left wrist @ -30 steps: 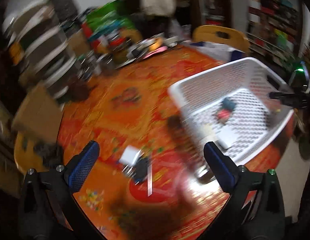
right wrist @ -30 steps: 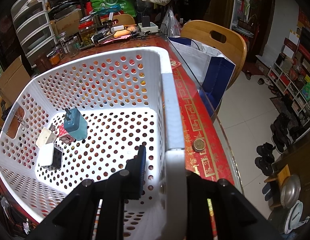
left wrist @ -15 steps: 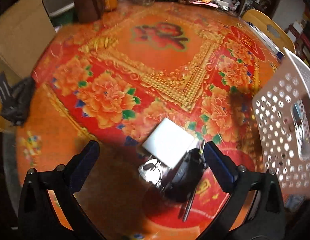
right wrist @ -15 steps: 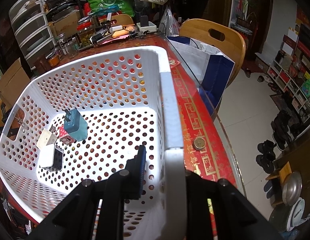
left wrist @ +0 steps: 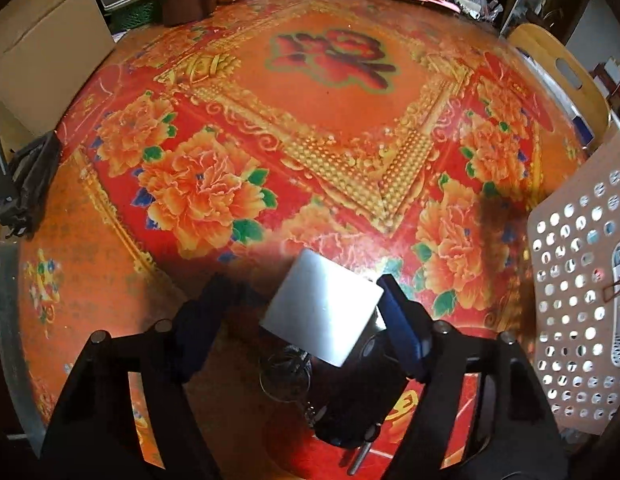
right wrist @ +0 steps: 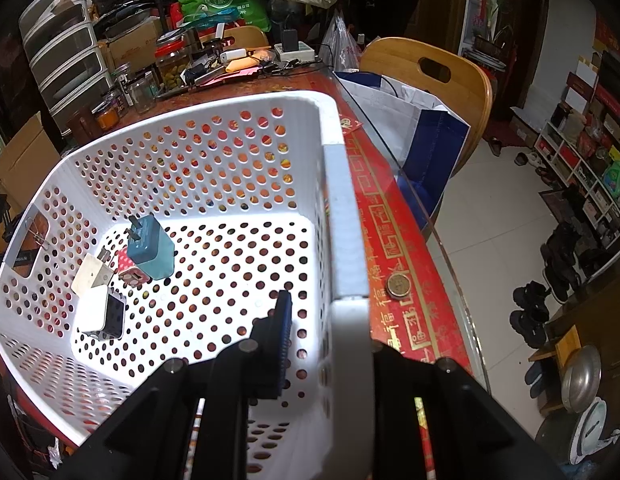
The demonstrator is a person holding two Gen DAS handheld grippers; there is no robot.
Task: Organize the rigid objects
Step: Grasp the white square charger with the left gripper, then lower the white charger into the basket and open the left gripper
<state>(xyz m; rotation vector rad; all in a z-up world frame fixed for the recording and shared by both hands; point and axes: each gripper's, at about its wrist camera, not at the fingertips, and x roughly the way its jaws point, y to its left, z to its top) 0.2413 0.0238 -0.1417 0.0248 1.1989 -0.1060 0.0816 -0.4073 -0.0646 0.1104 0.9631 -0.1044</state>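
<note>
Left gripper (left wrist: 305, 304): jaws spread, straddling white charger block (left wrist: 324, 311); right pad touching or just beside the block's edge, left pad apart from it. No pinch yet.

White charger block: flat on red floral tablecloth (left wrist: 229, 128), resting partly over black car key (left wrist: 360, 404) with key ring (left wrist: 285, 374). Basket wall visible well to the right.

Right gripper (right wrist: 330, 320): pressed onto rim of white perforated basket (right wrist: 189, 152), one finger inside, one outside the wall. Steadying role, by judgement.

Basket contents: teal plug adapter (right wrist: 151, 247), pink cube (right wrist: 130, 270), cream card (right wrist: 91, 274), white-and-black charger (right wrist: 102, 313); binder clip (right wrist: 37, 236) on far handle slot. Coin (right wrist: 398, 284) on table edge outside basket.

Hazards, as judged:
- Block angled across the jaws; closing on corners likely to twist or squirt it out.
- Uneven seat on key; block may tilt or slide when touched on one side first.
- Low closure may snag key ring and drag key along.
- Basket near table edge; a pull at the rim may shift it toward the drop.
</note>
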